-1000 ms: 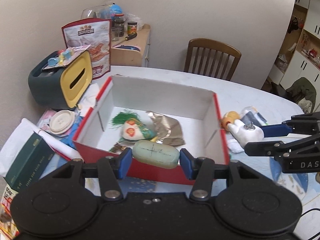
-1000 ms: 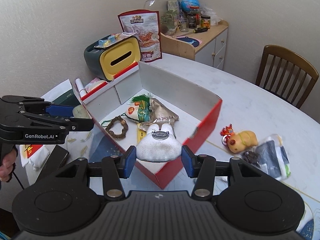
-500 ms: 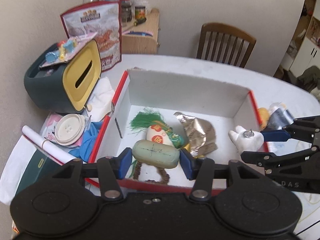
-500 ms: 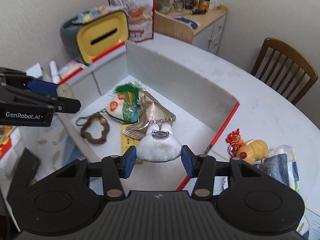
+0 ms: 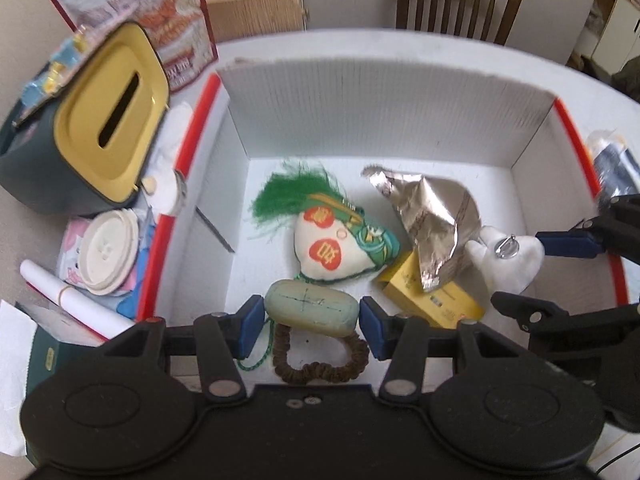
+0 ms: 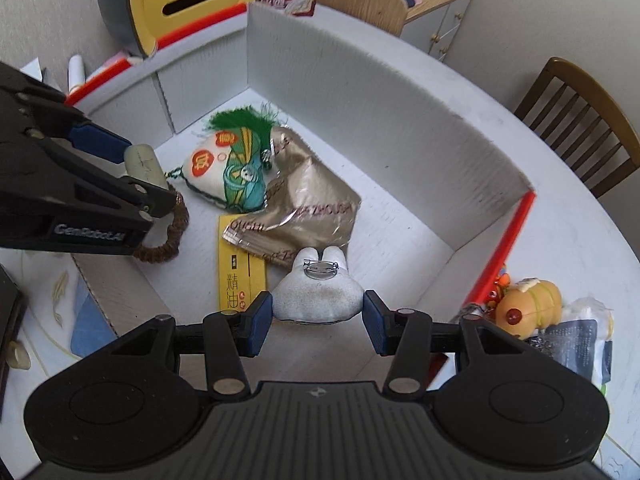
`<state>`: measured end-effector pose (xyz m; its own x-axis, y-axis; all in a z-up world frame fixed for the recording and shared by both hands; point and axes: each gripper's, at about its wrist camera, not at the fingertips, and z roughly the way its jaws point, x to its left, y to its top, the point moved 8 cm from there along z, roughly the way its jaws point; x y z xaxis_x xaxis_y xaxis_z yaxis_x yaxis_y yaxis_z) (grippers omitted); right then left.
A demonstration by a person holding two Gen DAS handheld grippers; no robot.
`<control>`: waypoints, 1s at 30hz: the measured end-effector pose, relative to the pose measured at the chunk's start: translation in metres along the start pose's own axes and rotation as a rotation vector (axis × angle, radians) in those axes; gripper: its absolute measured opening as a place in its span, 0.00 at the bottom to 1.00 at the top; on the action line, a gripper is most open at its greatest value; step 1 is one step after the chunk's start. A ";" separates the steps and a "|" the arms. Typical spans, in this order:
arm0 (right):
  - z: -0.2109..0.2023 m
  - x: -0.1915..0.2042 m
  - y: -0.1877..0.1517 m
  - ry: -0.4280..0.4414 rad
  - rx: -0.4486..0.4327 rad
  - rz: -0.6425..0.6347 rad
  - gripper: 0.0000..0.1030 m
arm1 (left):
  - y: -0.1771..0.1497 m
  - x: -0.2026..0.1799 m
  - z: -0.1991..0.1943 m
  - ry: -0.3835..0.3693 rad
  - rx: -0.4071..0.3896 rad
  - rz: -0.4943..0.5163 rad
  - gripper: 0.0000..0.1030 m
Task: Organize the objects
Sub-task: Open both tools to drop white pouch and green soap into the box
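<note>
Your left claw grips green soap bar, right claw grips white plush bunny; both now lowered inside red box — release next.

Inside the box, bare floor lies behind my sachet and foil bag; bracelet blocks the front.

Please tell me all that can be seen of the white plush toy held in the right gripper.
The white plush toy looks soft and fuzzy, with two short rounded ears pointing away from the camera and a round metal pin on its upper side. Some greyish marks show on the fabric. The right gripper is shut on its wide end, holding it inside the box, over the gold foil bag and yellow packet.
</note>
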<state>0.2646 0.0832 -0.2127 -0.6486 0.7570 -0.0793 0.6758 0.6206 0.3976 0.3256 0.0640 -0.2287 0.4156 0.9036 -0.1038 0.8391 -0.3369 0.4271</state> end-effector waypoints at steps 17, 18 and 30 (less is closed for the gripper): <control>0.002 -0.007 0.001 0.035 -0.023 0.025 0.49 | -0.010 -0.004 0.037 0.023 0.150 0.040 0.49; 0.000 -0.008 0.001 0.041 -0.028 0.029 0.49 | -0.010 -0.004 0.038 0.021 0.153 0.038 0.50; -0.023 -0.005 -0.003 0.096 -0.080 0.021 0.60 | -0.012 0.001 0.027 0.018 0.120 -0.001 0.65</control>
<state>0.2574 0.0726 -0.1922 -0.6681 0.7439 0.0162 0.6616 0.5839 0.4705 0.3256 0.0613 -0.2578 0.4094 0.9082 -0.0874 0.8760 -0.3645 0.3160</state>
